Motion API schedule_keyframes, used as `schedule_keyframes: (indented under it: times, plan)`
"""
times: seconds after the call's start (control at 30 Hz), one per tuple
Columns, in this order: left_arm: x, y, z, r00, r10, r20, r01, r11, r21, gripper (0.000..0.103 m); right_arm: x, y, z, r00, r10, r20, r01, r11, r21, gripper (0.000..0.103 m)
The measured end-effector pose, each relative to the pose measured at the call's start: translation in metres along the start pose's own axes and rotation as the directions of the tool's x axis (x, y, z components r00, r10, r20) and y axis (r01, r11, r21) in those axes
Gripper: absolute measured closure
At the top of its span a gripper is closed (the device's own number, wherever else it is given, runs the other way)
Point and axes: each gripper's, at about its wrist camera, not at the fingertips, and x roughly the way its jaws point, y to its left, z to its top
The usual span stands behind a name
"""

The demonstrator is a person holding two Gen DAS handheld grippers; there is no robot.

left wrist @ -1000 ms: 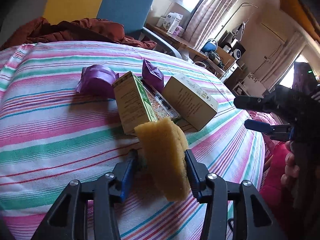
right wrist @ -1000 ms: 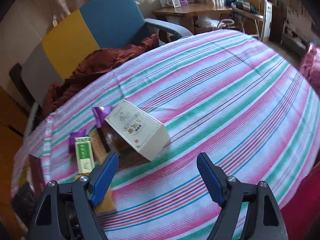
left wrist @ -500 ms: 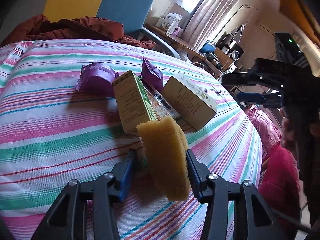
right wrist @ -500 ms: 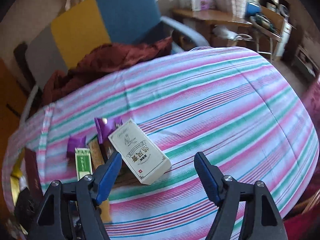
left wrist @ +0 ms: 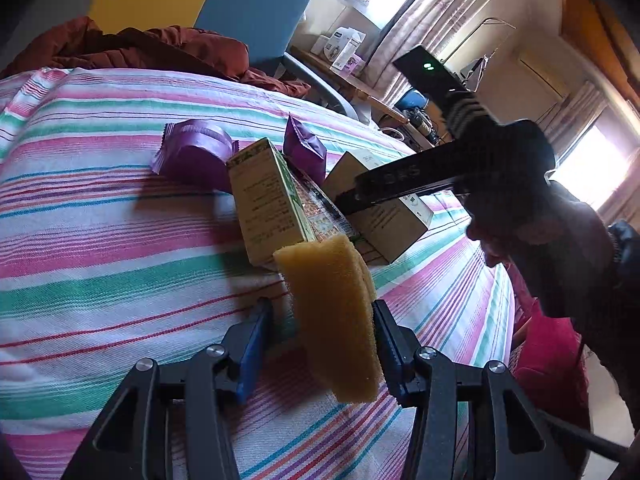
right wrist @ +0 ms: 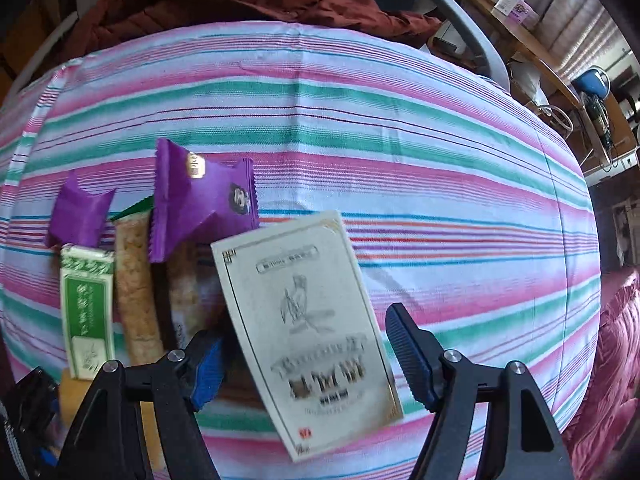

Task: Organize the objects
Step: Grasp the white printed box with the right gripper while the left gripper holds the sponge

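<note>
My left gripper [left wrist: 318,344] holds a yellow sponge [left wrist: 332,316] between its fingers, just above the striped cloth [left wrist: 100,280]. Ahead lie a green box [left wrist: 268,204], two purple wrappers [left wrist: 192,152], a clear snack pack and a cream box [left wrist: 384,216]. My right gripper [right wrist: 304,356] is open, its jaws straddling the near end of the cream box [right wrist: 304,320] from above. In the right wrist view the green box [right wrist: 86,312], snack bars [right wrist: 134,296] and a purple wrapper [right wrist: 200,196] lie left of it. The right gripper also shows in the left wrist view [left wrist: 400,184], over the cream box.
A blue and yellow chair [left wrist: 248,8] with a rust-red blanket [left wrist: 140,44] stands behind the table. A wooden desk [right wrist: 532,52] with small boxes is at the far right. A red cushion [right wrist: 604,360] lies beyond the table's right edge.
My right gripper came in from the right and dropped low over the cream box, which now fills the space between its open jaws. My left gripper stayed put with the sponge.
</note>
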Motion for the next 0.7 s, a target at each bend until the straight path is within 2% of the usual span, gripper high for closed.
schedule_keyframes:
  times: [0.1,0.2,0.27,0.33,0.37,0.5,0.6,0.7]
  plan:
    - [0.0,0.002,-0.001,1.0,-0.005,0.0,0.005,1.0,-0.004,0.051,0.004,0.001,0.006,0.999,-0.014,0.031,0.015,1.0,-0.018,0.025]
    - [0.0,0.003,-0.001,1.0,-0.008,0.0,0.008,1.0,-0.006,0.051,0.009,-0.005,0.006,0.999,-0.023,0.045,0.023,1.0,0.001,0.011]
    - [0.0,0.003,-0.001,1.0,-0.01,0.0,0.01,1.0,-0.006,0.051,0.014,-0.015,0.006,0.999,0.013,0.045,-0.015,0.999,0.042,0.006]
    - [0.0,0.003,-0.001,1.0,-0.01,0.0,0.01,1.0,-0.007,0.051,0.021,-0.03,0.004,0.996,0.083,0.035,-0.087,0.989,0.118,0.0]
    - [0.0,0.003,-0.001,1.0,-0.01,0.0,0.01,1.0,-0.007,0.051,0.025,-0.039,0.003,0.99,0.133,0.045,-0.139,0.977,0.162,0.0]
    - [0.0,0.001,0.0,1.0,-0.008,-0.001,0.008,1.0,-0.002,0.05,0.022,-0.033,0.004,0.991,0.087,0.105,-0.096,0.991,0.088,0.001]
    - [0.002,0.0,0.0,1.0,-0.006,-0.002,0.006,1.0,0.0,0.05,0.025,-0.039,0.004,0.985,0.129,0.112,-0.142,0.983,0.112,0.0]
    - [0.002,-0.001,0.0,1.0,-0.006,-0.002,0.006,1.0,0.002,0.049,0.023,-0.039,-0.002,0.982,0.127,0.137,-0.141,0.986,0.093,0.0]
